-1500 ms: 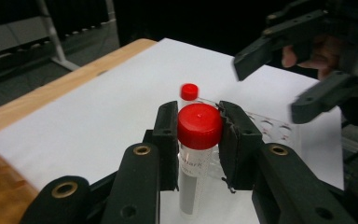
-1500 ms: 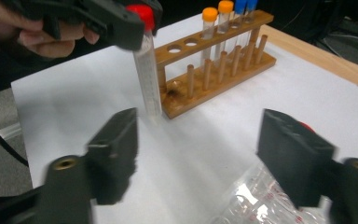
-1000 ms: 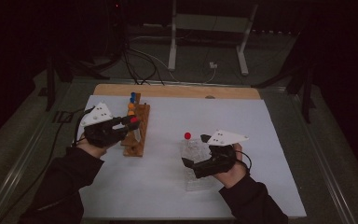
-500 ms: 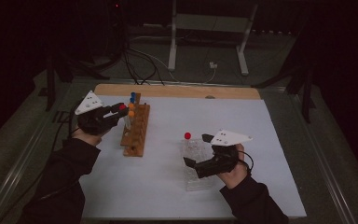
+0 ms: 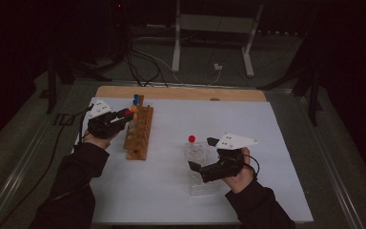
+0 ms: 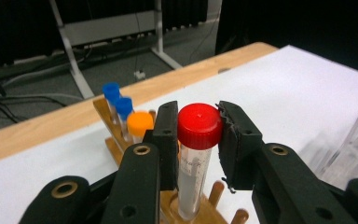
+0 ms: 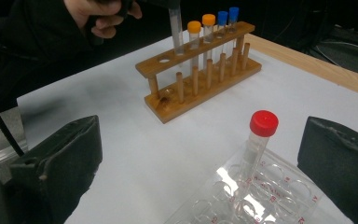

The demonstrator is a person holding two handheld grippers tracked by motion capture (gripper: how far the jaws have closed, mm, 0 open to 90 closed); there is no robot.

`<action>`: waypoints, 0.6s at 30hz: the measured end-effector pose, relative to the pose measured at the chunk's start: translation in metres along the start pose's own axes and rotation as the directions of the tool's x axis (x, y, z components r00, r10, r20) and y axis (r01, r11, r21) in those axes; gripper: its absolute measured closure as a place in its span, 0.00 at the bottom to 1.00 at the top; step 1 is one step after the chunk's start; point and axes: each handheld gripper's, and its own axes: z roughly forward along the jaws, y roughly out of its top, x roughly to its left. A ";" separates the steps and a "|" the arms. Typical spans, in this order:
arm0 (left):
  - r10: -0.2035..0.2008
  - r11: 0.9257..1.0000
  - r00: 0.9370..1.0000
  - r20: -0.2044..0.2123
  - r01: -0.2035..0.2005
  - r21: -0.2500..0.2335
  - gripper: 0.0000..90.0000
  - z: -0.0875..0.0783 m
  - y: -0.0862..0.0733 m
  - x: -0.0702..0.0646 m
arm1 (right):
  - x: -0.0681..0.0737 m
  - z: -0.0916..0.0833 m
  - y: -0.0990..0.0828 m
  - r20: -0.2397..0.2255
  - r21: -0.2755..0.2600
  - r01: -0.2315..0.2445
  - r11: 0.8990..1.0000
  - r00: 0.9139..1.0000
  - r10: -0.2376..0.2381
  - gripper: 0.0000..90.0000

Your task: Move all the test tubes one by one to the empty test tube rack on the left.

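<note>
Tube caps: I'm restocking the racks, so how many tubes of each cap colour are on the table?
Red-capped tubes: 2
Orange-capped tubes: 2
Blue-capped tubes: 2
Total: 6

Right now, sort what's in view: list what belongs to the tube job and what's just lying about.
In the job:
left gripper, shut on a red-capped tube
wooden rack holding orange- and blue-capped tubes
clear tray with another red-capped tube
right gripper, open beside the tray

Lying about:
white stand
floor cables
</note>
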 end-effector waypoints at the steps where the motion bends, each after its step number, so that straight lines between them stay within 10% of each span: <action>1: -0.005 1.000 1.000 0.000 0.005 0.002 0.79 0.001 -0.002 0.000 | 0.000 0.000 0.000 0.000 -0.001 0.000 1.000 1.000 0.000 0.00; 18: -0.034 0.998 0.999 -0.001 0.034 0.053 0.79 0.015 -0.029 0.002 | 0.000 0.000 -0.002 -0.012 0.006 0.004 1.000 1.000 -0.004 0.00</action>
